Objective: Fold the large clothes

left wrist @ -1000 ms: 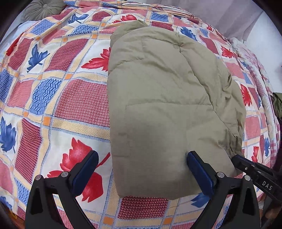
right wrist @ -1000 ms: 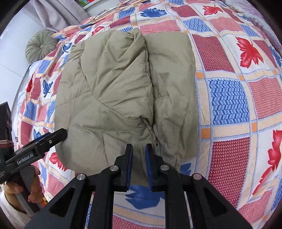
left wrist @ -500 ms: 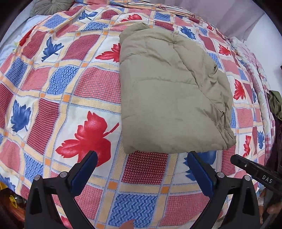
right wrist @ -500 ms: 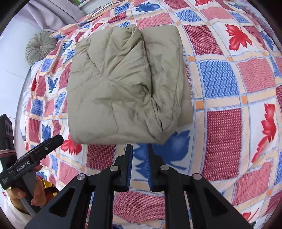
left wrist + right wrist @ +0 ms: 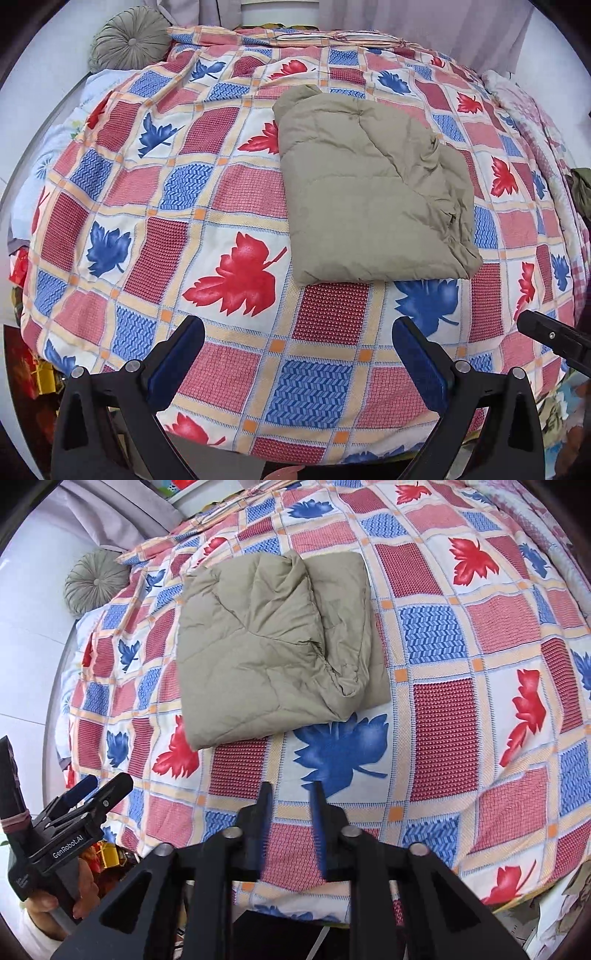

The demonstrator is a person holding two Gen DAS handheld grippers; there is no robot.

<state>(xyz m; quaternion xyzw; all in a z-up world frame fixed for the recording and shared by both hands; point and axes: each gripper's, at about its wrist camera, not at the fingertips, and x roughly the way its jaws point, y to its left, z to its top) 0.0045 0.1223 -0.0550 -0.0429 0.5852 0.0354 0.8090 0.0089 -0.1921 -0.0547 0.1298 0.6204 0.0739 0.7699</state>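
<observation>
Left wrist view. The left gripper (image 5: 297, 343) has its blue-padded fingers (image 5: 177, 360) spread wide apart with nothing between them. They hang over the near part of the bed (image 5: 229, 373), above a red and a blue checked panel of the bedspread. The olive padded garment (image 5: 365, 192) lies folded into a thick, roughly rectangular bundle on the patchwork bedspread, right of centre and well apart from the fingers. Its left and near edges are straight; its right side shows a rumpled fold with loose layers bunched at the near right corner. A blue leaf print (image 5: 428, 302) sits just in front of that corner, a red leaf print (image 5: 238, 277) just left of the near edge. A round grey-green cushion (image 5: 129, 38) rests at the far left corner of the bed. The tip of the right gripper (image 5: 550, 339) enters from the right edge.

Right wrist view. The right gripper (image 5: 290, 803) shows its fingers (image 5: 264, 808) parted by a narrow gap, empty, blurred at the pads. They point at the blue leaf print (image 5: 341, 753), near the front edge of the bed (image 5: 480, 716). The garment (image 5: 273, 646) lies beyond the leaf, left of centre, its upper layer creased and overlapping a flatter layer on the right. The cushion (image 5: 94, 583) sits at the far left. The left gripper (image 5: 85, 794) appears at lower left, held by a hand (image 5: 59, 897), off the edge of the bed and not touching the garment.
</observation>
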